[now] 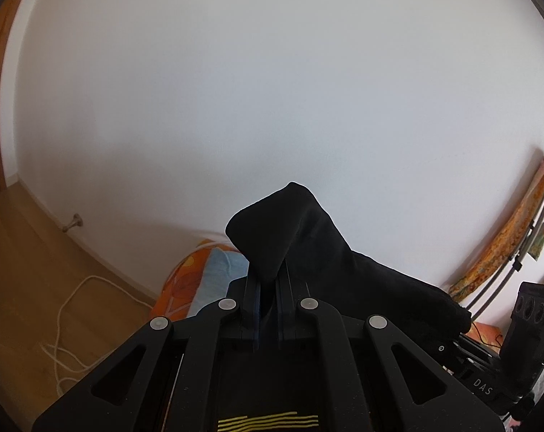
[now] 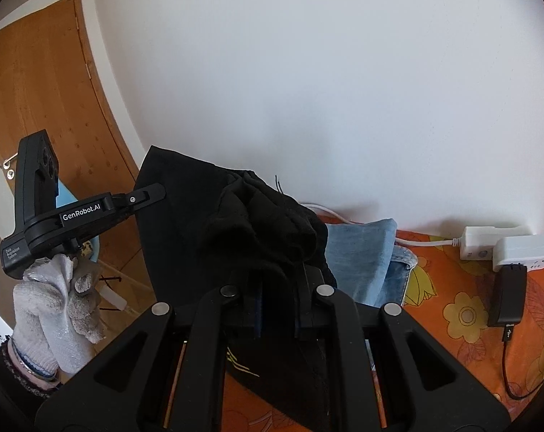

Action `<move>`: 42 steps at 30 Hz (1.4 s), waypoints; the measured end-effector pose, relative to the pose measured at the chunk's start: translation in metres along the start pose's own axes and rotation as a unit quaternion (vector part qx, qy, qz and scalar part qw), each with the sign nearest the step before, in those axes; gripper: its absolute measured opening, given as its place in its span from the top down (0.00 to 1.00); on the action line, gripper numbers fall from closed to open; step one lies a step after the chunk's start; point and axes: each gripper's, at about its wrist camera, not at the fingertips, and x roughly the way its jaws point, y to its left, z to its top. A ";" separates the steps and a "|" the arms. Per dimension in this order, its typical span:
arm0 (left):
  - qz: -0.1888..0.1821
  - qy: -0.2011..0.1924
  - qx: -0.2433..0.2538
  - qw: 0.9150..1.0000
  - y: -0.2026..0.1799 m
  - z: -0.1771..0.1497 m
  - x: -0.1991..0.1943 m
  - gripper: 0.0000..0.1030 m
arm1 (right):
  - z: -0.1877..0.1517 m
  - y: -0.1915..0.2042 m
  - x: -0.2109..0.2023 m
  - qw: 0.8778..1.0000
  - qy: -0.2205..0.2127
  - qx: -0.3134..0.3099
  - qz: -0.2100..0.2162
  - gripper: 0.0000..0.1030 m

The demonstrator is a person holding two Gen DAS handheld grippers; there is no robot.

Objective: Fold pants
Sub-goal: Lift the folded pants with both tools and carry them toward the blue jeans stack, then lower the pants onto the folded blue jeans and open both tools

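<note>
The black pants [image 1: 308, 237] are held up in the air between both grippers. My left gripper [image 1: 267, 280] is shut on one corner of the black pants, which folds over its fingertips. The fabric stretches right to my right gripper [image 1: 462, 327], which also grips it. In the right wrist view my right gripper [image 2: 277, 280] is shut on a bunched part of the black pants [image 2: 207, 237]. The left gripper [image 2: 156, 192] pinches the pants' edge there, held by a white-gloved hand [image 2: 55, 306]. Yellow stripes show on the hanging fabric [image 1: 268, 420].
An orange flowered bed cover [image 2: 462, 309] lies below, with light blue jeans [image 2: 365, 255] on it. White power strip and plugs [image 2: 506, 244] and a black adapter [image 2: 506, 295] sit by the white wall. A wooden door [image 2: 45, 100], wood floor with a white cord [image 1: 70, 309], and a drying rack [image 1: 513, 244].
</note>
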 end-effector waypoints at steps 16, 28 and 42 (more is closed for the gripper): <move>0.068 0.062 0.007 0.996 -0.001 -0.016 0.093 0.50 | 0.012 -0.092 0.064 0.995 0.027 0.033 -0.092 0.53; 0.072 0.061 0.015 0.995 0.006 -0.012 0.065 0.44 | 0.011 -0.076 0.047 0.994 0.033 0.013 -0.100 0.46; 0.065 0.082 0.036 0.994 -0.017 -0.033 0.049 0.37 | 0.008 -0.049 0.016 0.992 0.030 -0.025 -0.123 0.25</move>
